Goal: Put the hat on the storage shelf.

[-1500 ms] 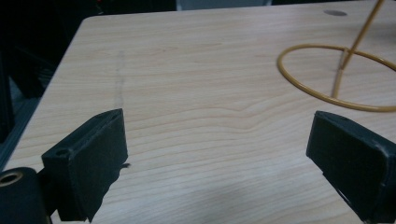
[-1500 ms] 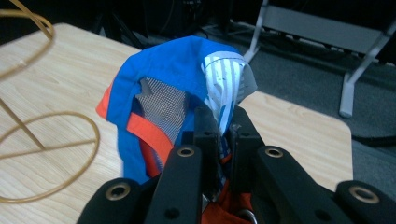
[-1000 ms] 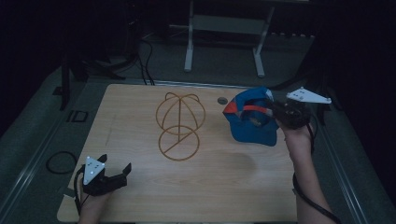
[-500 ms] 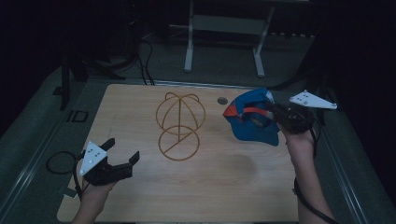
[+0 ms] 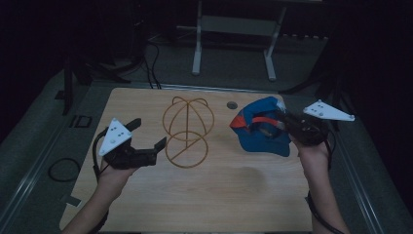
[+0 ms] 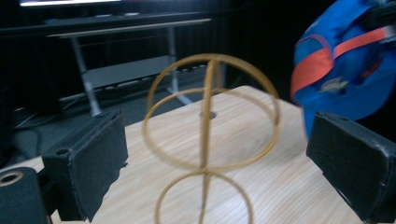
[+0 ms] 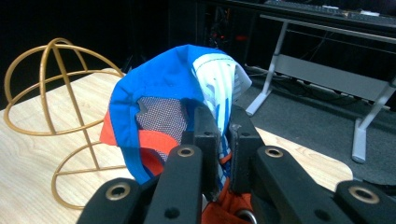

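Observation:
A gold wire hat stand (image 5: 187, 131) with a domed top stands upright near the middle of the wooden table (image 5: 219, 195). To its right a blue cap with orange trim (image 5: 258, 126) hangs above the table, and my right gripper (image 5: 280, 122) is shut on its fabric. The right gripper view has the jaws pinching the cap (image 7: 173, 98), with the stand (image 7: 51, 116) off to the left. My left gripper (image 5: 146, 134) is open just left of the stand, empty. Between its wide jaws the left gripper view frames the stand (image 6: 210, 140) and the cap (image 6: 345, 74).
A small round hole (image 5: 232, 105) sits in the table behind the cap. Beyond the far edge stand a metal frame (image 5: 234, 34) and cables (image 5: 151, 58) on the dark floor. A cable loop (image 5: 61, 168) lies left of the table.
My left gripper has moved from the table's front left corner up and right toward the stand, still open. The right gripper and cap have barely shifted.

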`<move>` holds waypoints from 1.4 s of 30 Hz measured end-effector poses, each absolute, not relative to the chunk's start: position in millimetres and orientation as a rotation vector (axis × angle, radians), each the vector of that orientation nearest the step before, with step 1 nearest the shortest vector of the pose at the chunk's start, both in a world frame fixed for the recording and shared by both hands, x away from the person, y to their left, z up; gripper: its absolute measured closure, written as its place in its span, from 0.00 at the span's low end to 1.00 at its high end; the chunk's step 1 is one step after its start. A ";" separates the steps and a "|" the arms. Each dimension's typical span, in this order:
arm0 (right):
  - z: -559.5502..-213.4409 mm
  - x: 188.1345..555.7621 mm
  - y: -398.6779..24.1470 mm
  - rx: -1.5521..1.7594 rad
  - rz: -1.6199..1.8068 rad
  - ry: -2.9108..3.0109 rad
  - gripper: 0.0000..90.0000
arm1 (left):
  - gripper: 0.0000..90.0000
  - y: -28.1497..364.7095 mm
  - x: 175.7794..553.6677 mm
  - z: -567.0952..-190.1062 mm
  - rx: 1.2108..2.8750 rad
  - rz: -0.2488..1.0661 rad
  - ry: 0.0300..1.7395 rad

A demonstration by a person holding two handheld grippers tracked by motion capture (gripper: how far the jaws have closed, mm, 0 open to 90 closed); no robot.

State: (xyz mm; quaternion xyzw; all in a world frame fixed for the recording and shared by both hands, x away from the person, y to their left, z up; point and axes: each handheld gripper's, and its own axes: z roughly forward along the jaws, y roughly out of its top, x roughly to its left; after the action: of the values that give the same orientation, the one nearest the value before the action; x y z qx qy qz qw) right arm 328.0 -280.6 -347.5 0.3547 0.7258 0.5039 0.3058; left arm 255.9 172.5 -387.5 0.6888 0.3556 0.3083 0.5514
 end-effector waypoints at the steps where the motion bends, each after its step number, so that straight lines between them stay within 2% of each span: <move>1: -347.2 327.4 -279.9 0.936 1.332 1.924 0.94 | 0.06 168.5 258.4 -384.0 1.626 0.710 0.824; 9: -346.3 323.2 -279.4 0.932 1.356 1.923 0.94 | 0.06 129.5 283.1 -364.6 1.701 0.633 0.725; 22: -348.2 307.2 -278.9 0.890 1.380 1.952 0.94 | 0.06 68.6 306.7 -356.5 1.767 0.544 0.595; 36: -345.1 291.2 -263.8 0.811 1.435 1.988 0.94 | 0.07 19.3 320.3 -351.4 1.823 0.459 0.541; 39: -345.1 288.6 -260.6 0.794 1.448 1.995 0.94 | 0.12 9.6 324.7 -352.7 1.832 0.441 0.540; 42: -344.9 286.0 -258.0 0.776 1.455 2.004 0.94 | 0.12 0.2 327.8 -354.9 1.851 0.433 0.537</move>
State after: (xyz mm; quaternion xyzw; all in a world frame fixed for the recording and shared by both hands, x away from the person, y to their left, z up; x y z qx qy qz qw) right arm 286.0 -258.0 -344.9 0.2881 0.7437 0.5397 0.2697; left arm 327.8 0.2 -354.9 0.7823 0.2269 0.1828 0.5505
